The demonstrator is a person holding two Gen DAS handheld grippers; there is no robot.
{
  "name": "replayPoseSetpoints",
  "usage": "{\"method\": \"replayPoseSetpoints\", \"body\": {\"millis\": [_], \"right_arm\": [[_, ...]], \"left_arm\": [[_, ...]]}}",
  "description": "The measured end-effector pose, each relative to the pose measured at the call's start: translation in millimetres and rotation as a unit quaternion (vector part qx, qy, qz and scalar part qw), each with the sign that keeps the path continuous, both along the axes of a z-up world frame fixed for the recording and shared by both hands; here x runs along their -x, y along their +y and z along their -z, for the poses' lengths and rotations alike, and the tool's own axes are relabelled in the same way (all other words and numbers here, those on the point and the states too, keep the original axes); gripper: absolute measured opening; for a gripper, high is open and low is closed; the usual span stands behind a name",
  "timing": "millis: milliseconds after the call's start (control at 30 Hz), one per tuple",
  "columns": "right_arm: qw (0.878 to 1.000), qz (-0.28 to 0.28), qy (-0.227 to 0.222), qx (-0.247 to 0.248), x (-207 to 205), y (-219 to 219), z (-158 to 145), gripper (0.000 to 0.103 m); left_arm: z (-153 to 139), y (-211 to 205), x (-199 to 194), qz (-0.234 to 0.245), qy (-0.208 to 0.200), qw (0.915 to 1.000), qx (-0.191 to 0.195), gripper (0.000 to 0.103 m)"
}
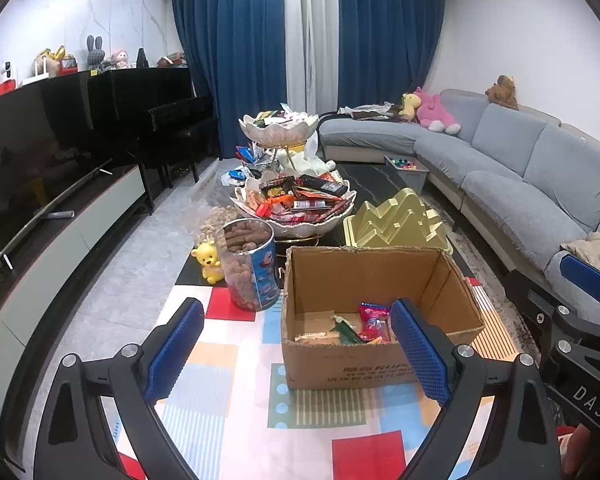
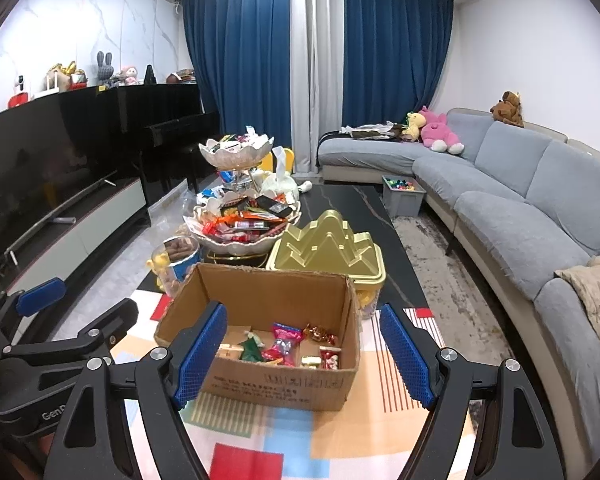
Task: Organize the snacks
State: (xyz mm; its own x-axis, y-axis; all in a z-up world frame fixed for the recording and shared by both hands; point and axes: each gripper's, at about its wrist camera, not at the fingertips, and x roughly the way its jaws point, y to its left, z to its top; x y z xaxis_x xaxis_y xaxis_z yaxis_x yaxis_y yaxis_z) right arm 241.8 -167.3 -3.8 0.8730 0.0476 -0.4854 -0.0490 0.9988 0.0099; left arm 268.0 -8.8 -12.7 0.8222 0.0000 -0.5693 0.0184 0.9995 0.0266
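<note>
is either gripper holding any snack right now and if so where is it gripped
Nothing is held. The left gripper and right gripper are both open, empty, above the cardboard box.

Brown cardboard box, checkered multicolour cloth

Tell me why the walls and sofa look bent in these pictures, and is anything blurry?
Both wrist views use fisheye lenses: in the left wrist view the TV curves along the edge, and in the right wrist view the sofa bows, with black corners around each image. The cardboard box looks sharp in both; far shelf toys are soft. Lighting is even indoor light, with faint reflections on the TV.
</note>
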Motion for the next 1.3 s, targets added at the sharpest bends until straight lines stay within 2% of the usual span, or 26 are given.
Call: {"method": "replayPoseSetpoints", "body": {"millis": [400, 500, 833, 1300], "right_arm": [[1.000, 0.003, 0.002, -0.003, 36.7, -3.7, 4.8, 0.079], [1.000, 0.005, 0.004, -0.008, 48.7, -6.2, 7.3, 0.079], [1.000, 0.002, 0.005, -0.008, 96.6, -7.8, 10.5, 0.079], [1.000, 0.001, 0.015, -0.009, 168.4, -20.5, 19.6, 0.079]], "left_arm": [[-3.6, 0.3, 43.9, -0.005, -0.003, 1.0000, 0.006, 0.096], [-3.2, -1.4, 54.7, -0.003, 0.004, 1.0000, -0.002, 0.096], [1.8, -6.8, 100.6, 0.008, 0.012, 0.9999, -0.009, 0.096], [11.2, -14.7, 169.7, 0.008, 0.030, 0.9995, 0.001, 0.096]]}}
